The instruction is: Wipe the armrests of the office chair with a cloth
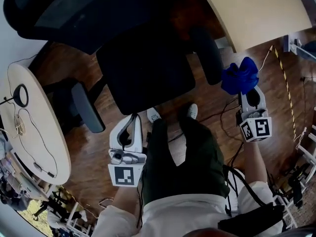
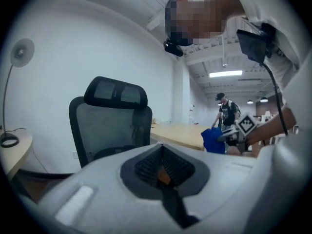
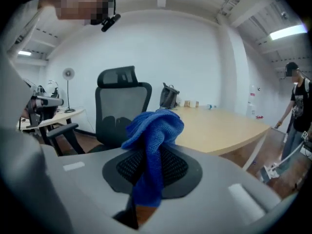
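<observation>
In the head view the upper edge cuts off the top of the office chair point(image 1: 143, 63), and its seat hides the base beneath. The cloth point(image 1: 240, 75) bunches over the tips of the right tongs point(image 1: 249, 94), so they are unseen there. Whether it touches the right armrest point(image 1: 207, 53) beside it cannot be told. In the right gripper view the cloth covers the line where the jaws meet. In the left gripper view the body of the left tongs point(image 2: 163, 169) blocks the office chair's lower part, and a far-off person point(image 2: 225, 112) is too small to make out.
</observation>
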